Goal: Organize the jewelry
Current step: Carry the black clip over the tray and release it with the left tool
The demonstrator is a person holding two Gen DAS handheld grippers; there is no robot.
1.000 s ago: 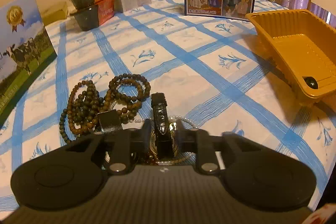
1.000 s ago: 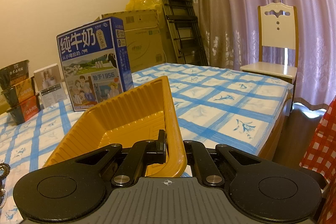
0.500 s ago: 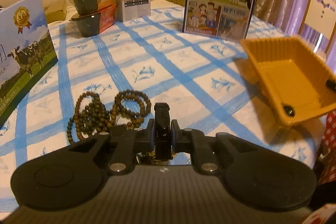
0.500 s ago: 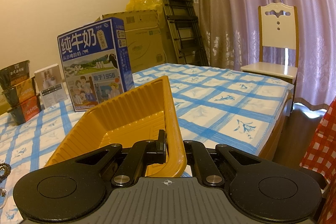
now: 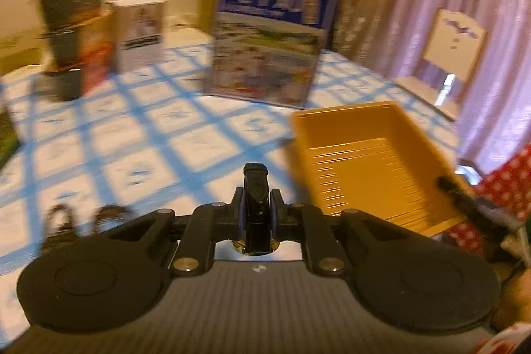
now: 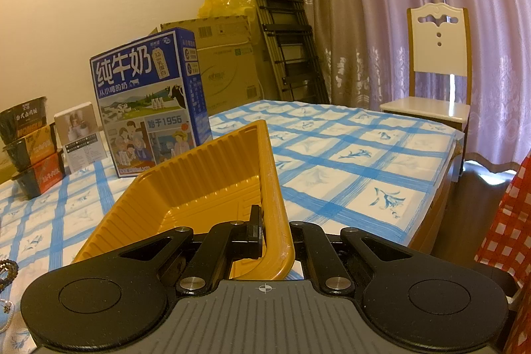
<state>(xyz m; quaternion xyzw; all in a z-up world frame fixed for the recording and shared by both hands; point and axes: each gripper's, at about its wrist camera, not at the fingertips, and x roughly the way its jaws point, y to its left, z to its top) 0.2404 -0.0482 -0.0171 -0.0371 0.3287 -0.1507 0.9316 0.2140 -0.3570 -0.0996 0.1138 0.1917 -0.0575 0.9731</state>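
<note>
A table under a blue-checked white cloth [image 6: 348, 161] fills the room in front of me, with pale purple curtains [image 6: 381, 5] and a white chair [image 6: 438, 62] behind it. I take the orange tray [image 6: 186, 194] as my landmark; it sits tipped on the cloth, in front of the blue milk carton [image 6: 149, 102].

My right gripper [image 6: 273, 234] has its jaws drawn together on the tray's near rim: one finger [image 6: 254, 233] lies against the inside of the wall, the other is behind the orange lip, so the wall is pinched between them.

My left gripper [image 5: 255, 214] is to the left of the tray, above the cloth, and its jaws stand at a narrow gap, pads pressed on both sides of a black watch strap [image 5: 255, 188] that sticks up between them. A gilt, rounded piece shows just beneath the jaws (the watch case, I think, though blur hides its detail).

Further left of the tray, low on the cloth, lie dark bead bracelets [image 5: 83, 218], smeared by motion. From the right wrist view a few of those beads [image 6: 8, 269] peek in at the left edge, well apart from the tray.
</note>
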